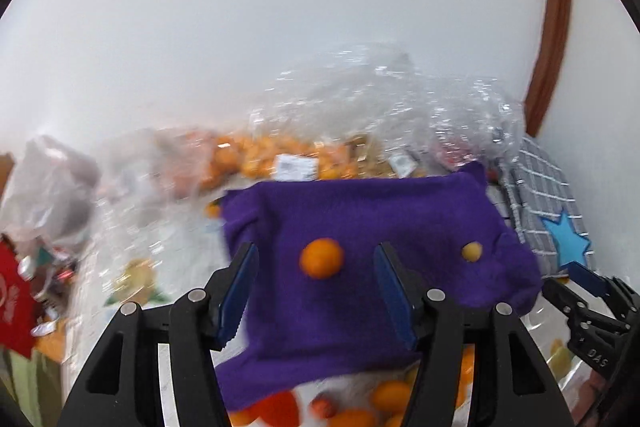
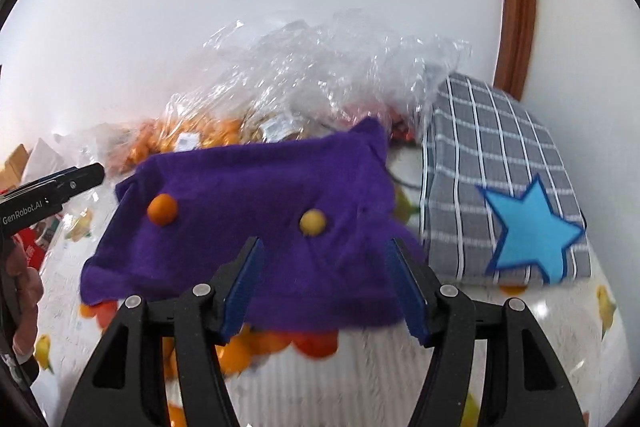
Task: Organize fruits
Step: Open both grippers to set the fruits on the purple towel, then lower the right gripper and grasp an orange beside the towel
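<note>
A purple cloth point(image 1: 360, 227) point(image 2: 248, 187) lies spread on the table. On it rest an orange fruit point(image 1: 322, 259) point(image 2: 162, 209) and a smaller yellow fruit point(image 1: 472, 251) point(image 2: 313, 222), well apart. My left gripper point(image 1: 316, 249) hovers open above the cloth; the orange fruit shows between its blue pads, untouched. My right gripper point(image 2: 325, 242) is open too, just short of the yellow fruit, with nothing gripped. Several orange and red fruits point(image 1: 392, 395) point(image 2: 316, 343) peek out from under the cloth's near edge. Each gripper shows at the edge of the other's view: the right gripper point(image 1: 588, 279), the left gripper point(image 2: 80, 179).
Crinkled clear plastic bags point(image 1: 360, 107) point(image 2: 300, 75) holding oranges pile up behind the cloth against a white wall. A grey checked cushion with a blue star point(image 2: 520, 187) point(image 1: 560, 227) sits to the right. Red packaging point(image 1: 16, 299) lies far left. A hand point(image 2: 24, 287) holds the left gripper.
</note>
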`<state>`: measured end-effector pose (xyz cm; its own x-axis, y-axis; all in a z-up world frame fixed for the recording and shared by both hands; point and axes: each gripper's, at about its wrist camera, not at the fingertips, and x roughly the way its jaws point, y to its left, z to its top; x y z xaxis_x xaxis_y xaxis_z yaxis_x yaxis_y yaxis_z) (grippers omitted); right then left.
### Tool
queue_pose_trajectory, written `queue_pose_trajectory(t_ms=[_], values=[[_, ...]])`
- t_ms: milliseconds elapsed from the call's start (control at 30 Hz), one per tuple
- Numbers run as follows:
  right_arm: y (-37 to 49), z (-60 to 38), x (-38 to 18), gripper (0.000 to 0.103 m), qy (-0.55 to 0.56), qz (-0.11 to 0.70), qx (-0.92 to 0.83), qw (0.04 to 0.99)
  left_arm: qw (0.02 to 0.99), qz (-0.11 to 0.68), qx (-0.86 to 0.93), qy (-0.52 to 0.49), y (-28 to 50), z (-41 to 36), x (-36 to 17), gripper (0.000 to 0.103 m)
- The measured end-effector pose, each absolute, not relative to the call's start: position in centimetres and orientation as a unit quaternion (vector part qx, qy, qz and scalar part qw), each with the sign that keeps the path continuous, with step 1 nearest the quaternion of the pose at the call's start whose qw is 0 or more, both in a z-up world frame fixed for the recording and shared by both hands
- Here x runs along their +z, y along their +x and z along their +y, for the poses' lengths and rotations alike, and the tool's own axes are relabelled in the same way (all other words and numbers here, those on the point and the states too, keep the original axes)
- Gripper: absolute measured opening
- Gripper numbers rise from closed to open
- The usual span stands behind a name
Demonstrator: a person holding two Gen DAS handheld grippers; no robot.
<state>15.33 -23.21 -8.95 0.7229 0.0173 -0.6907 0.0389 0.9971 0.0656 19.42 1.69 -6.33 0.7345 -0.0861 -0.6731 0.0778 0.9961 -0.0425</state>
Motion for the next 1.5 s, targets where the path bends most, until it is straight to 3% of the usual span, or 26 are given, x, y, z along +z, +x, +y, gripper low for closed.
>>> queue_pose_trajectory(t_ms=[200, 467, 1200, 1300, 1500], values=[[11.8, -20.7, -10.1, 0.06, 0.019, 0.395, 0.028, 0.918, 0.93, 0.366, -0.016, -0.013, 14.9, 5.3, -7.3, 0.058], [8.9, -17.4, -12.5, 0.04, 0.008, 0.408, 0.067, 0.91, 0.921, 0.388, 0.003, -0.039, 11.0, 8.8, -9.0, 0.058], [14.6, -19.0, -16.5, 0.036, 0.104, 0.448, 0.081, 0.884, 0.911, 0.406, -0.024, -0.066, 12.6, 8.6, -12.1, 0.058], [14.6, -19.4, -16.6, 0.03, 0.115, 0.451, 0.098, 0.879, 0.907, 0.414, -0.026, -0.069, 12.7, 8.2, -12.4, 0.058], [13.4, -20.6, -16.1, 0.03, 0.097, 0.445, 0.076, 0.887, 0.905, 0.418, -0.029, -0.069, 12.2, 7.7, -12.6, 0.058]])
